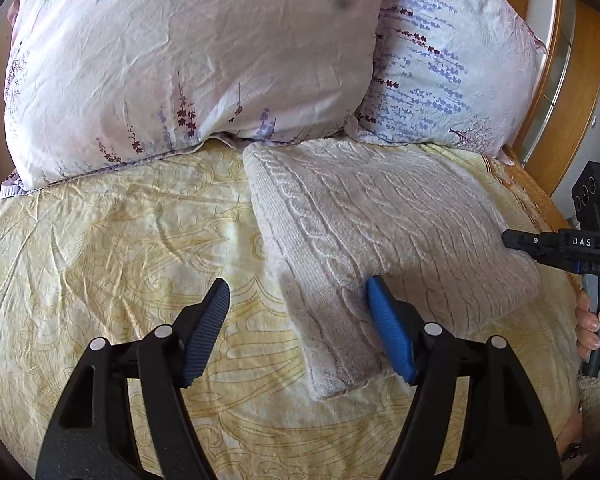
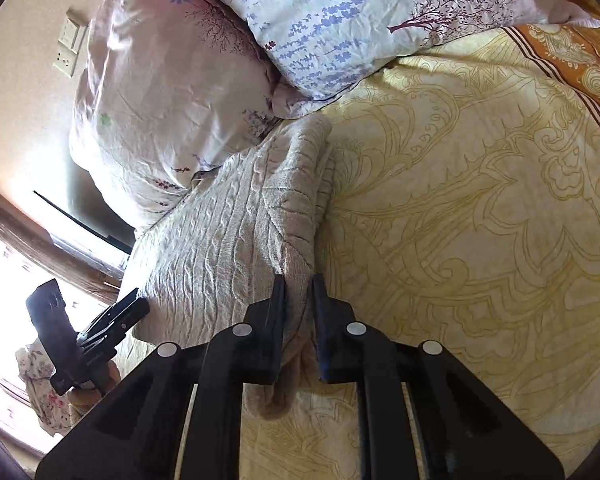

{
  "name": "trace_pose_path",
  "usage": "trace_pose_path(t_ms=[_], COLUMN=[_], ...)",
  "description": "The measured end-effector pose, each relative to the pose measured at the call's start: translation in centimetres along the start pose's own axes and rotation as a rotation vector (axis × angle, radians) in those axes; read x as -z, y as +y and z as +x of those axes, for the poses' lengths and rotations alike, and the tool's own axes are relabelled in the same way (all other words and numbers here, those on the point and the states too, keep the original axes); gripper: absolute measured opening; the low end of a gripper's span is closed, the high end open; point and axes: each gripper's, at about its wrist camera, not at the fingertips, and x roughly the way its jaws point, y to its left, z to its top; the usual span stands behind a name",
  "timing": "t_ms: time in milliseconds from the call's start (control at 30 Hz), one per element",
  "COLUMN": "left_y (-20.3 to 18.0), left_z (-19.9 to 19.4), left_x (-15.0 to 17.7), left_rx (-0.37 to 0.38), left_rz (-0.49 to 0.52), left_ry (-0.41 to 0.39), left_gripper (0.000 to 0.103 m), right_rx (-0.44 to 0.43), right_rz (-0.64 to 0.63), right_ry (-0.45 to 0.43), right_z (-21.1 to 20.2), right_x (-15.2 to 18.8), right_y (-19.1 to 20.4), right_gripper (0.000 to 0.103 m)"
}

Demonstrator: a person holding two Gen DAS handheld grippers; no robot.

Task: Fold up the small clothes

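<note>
A cream cable-knit sweater (image 1: pixel 380 232) is lying folded on the bed, its far edge touching the two pillows and its narrower folded part reaching toward the near side.

The right claw (image 2: pixel 299 286) is pinching a corner fold of the sweater (image 2: pixel 236 232); its jaws are standing nearly together with knit fabric caught between the pads and bunching below them. Seen from the left wrist, the right claw (image 1: pixel 510 240) is meeting the sweater's right edge, with a hand (image 1: pixel 596 320) wrapped around its handle.

The left claw (image 1: pixel 298 292) is standing wide apart and gripping nothing. Its blue right pad (image 1: pixel 388 332) is lying against the top of the narrower folded part, while the other pad (image 1: pixel 206 332) is hanging over the bedspread (image 1: pixel 120 248), clear of the sweater.

The yellow patterned bedspread is covering the bed beneath. A pink pillow (image 1: pixel 188 60) and a lavender-print pillow (image 1: pixel 440 64) are leaning at the head.
</note>
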Motion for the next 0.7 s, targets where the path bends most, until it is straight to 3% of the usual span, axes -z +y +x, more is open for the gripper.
trace_pose_path(t_ms=[100, 200, 367, 500, 567, 700], left_y=[-0.6, -1.0, -0.4, 0.2, 0.4, 0.7], left_z=[0.7, 0.5, -1.2, -1.0, -0.5, 0.5], left_x=[0.9, 1.7, 1.8, 2.0, 2.3, 2.6], left_rx=[-0.004, -0.011, -0.015, 0.006, 0.016, 0.031], left_rz=[0.020, 0.024, -0.013, -0.056, -0.077, -0.111], left_ry=[0.036, 0.025, -0.028, -0.010, 0.019, 0.066], left_gripper=[0.069, 0.069, 0.070, 0.071, 0.072, 0.072], right_rx=[0.016, -0.030, -0.086, -0.061, -0.011, 0.030], right_rz=[0.033, 0.053, 0.013, -0.032, -0.062, -0.068], right_ry=[0.005, -0.012, -0.039, -0.008, 0.001, 0.005], right_z=[0.4, -0.2, -2.9, -2.9, -2.4, -1.6], right_x=[0.3, 0.4, 1.9, 3.4, 3.8, 4.2], right_y=[-0.6, -0.7, 0.3, 0.9, 1.0, 1.0], right_gripper=[0.013, 0.014, 0.038, 0.037, 0.019, 0.014])
